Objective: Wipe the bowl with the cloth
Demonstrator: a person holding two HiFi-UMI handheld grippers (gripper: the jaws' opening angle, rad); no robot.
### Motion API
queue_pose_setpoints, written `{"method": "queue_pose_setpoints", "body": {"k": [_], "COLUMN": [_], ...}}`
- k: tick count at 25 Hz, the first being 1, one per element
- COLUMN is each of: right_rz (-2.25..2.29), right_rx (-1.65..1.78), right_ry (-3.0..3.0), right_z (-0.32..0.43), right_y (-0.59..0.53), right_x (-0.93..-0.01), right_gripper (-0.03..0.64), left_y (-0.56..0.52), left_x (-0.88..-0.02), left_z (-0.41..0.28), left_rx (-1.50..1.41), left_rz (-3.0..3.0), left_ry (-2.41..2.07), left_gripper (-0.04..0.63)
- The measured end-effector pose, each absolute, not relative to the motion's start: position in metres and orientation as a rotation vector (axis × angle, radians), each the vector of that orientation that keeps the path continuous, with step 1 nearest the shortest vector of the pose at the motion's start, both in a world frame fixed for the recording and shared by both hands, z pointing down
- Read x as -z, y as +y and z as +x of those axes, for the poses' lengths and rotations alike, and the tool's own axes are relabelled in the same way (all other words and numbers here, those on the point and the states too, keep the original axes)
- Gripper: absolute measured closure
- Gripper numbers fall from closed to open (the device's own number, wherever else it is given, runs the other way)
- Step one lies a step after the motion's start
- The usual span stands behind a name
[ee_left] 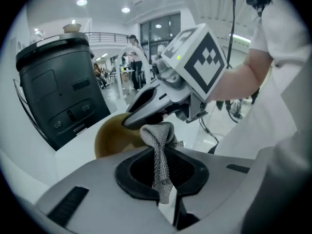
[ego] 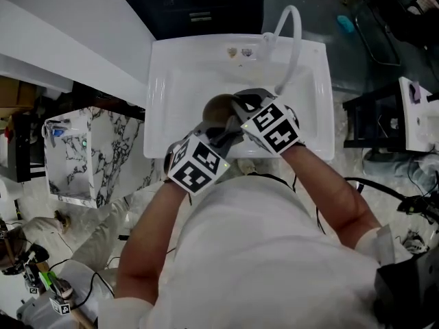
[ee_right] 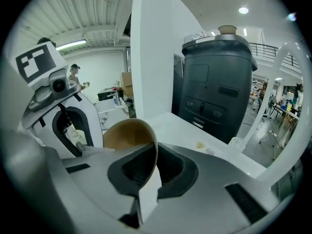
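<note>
**Bowl**. Brown, round, thin-walled. Tilted, opening turned toward the left side. Held up over a white sink, resting on nothing visible.

**Right tool**. Closed almost fully on the bowl's rim, one jaw inside and one outside, the wall pinched between the pads.

**Left tool**. Clamped on a grey mesh cloth. Bunched fold standing up out of the jaws, short tail hanging below. Placed just beside the bowl, with the fold near the rim and close under the right tool's finger. Contact between cloth and inner wall not confirmable from any view.

**Step in hand (judged).** Bringing the cloth to the bowl's inside, ready for wiping.

**Handling notes (judged).**
- Lead with the bunched fold, not the jaw tips, so that only fabric meets the bowl.
- Sweep round the inner wall in arcs, from the base out toward the rim.
- Keep the pressure light. Rim pinch gives little leverage, so a hard push is likely to twist or slip the bowl.
- Direct the force toward the pinched side rather than away from it.
- Steer clear of the right tool's finger, since room there is tight.
- Work over the sink, so that anything dropped lands in the basin.
</note>
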State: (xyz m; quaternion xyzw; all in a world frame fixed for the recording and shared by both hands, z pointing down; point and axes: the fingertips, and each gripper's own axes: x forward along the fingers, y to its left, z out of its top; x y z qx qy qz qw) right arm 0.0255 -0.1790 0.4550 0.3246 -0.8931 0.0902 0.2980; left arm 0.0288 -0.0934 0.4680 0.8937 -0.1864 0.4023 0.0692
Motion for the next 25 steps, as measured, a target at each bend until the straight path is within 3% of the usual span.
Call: {"method": "queue_pose_setpoints", "body": {"k": [11, 25], "right_rz": [0.892, 0.658], "right_rx": [-0.416, -1.131], "right_ry": [-2.492, -2.888], "right_z": [0.031, 0.03], "right_y": [-0.179, -0.156], "right_x": [-0.45, -0.422], "right_gripper": [0.597, 0.597], "left_y": [-0.12, -0.143], "left_x": [-0.403, -0.353], "left_z": [-0.007, -0.056], "left_rx": [-0.694, -0.511], "left_rz": [2.698, 2.71], "left_ry": [-0.768, -0.911], "left_gripper": [0.56, 0.56]}}
